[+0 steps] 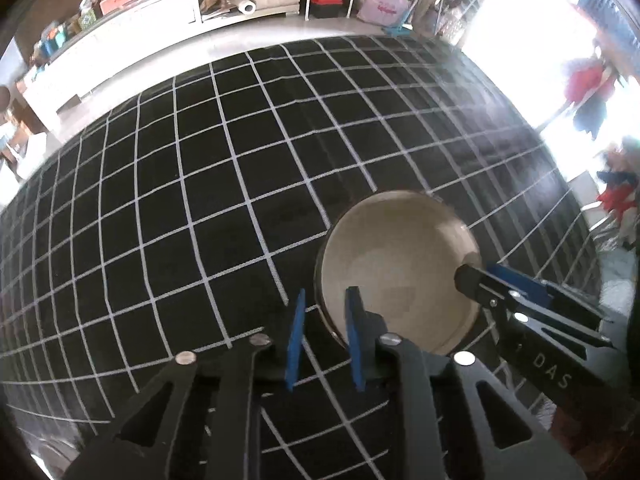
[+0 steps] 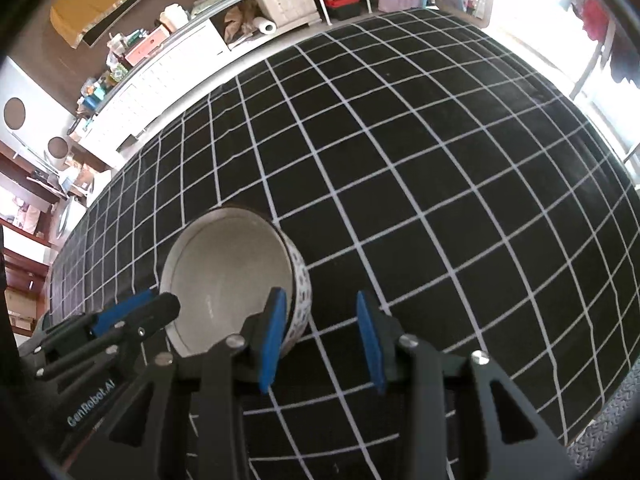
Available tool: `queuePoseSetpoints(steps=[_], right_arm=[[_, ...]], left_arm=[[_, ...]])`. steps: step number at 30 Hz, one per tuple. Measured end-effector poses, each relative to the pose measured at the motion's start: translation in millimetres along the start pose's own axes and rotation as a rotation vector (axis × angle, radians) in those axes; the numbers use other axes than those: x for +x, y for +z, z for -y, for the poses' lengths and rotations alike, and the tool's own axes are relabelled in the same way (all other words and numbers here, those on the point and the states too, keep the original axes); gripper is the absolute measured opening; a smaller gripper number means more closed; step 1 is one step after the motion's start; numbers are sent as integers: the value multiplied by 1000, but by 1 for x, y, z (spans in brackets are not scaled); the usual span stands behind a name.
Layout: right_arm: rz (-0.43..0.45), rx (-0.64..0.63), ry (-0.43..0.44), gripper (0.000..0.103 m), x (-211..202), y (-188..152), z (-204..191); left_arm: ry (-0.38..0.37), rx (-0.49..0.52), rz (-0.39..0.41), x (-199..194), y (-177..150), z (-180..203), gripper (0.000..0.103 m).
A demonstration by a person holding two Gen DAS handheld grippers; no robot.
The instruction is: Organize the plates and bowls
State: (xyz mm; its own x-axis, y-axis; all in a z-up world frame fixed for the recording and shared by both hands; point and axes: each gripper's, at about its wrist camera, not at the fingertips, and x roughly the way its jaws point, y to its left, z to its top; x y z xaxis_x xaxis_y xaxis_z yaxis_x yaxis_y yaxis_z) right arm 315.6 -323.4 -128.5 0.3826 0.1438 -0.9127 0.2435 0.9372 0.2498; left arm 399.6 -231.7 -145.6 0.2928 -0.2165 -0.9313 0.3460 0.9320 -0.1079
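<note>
Where the two wrist views overlap, we count one bowl (image 1: 400,272) and two hand-held grippers. The bowl stands upright on the black grid-lined cloth (image 1: 200,200), lower right of centre in the left wrist view and lower left of centre in the right wrist view. It is pale inside, and the right wrist view shows a spotted pattern on its outer wall.

The left gripper (image 1: 326,292) straddles the bowl's rim at lower centre, with one blue pad outside the wall and one inside. We cannot tell whether the pads press on the rim.

The right gripper (image 2: 320,292) stands released: one pad sits at the bowl's opposite rim, and the other is clear of the outer wall with cloth showing between them.

Both gripper bodies are cut off by the lower frame edge. Fingers hide parts of the rim. The right of the left wrist view is washed out by glare, and the shelf clutter along the top is too small to identify, apart from one paper roll (image 1: 245,5).
</note>
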Motion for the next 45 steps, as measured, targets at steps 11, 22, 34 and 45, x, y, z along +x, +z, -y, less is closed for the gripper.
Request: queuePoseSetpoints(steps=[11,22,34,45], right_arm=[[-8,-35,-26,16,1,-8,-14],[-15,20,22,16,-25,-31,-14],[46,-53,64,16,-75,-52,-71],[65,-173,95,16,-102,-96,-132]], left_arm=[[13,23,-11,4,-7,2,9],[29,35,7,-41,-40,-1,9],[40,-35,94,-127,-84,-40,10],[75,-116,152,-188,-149,-88,10]])
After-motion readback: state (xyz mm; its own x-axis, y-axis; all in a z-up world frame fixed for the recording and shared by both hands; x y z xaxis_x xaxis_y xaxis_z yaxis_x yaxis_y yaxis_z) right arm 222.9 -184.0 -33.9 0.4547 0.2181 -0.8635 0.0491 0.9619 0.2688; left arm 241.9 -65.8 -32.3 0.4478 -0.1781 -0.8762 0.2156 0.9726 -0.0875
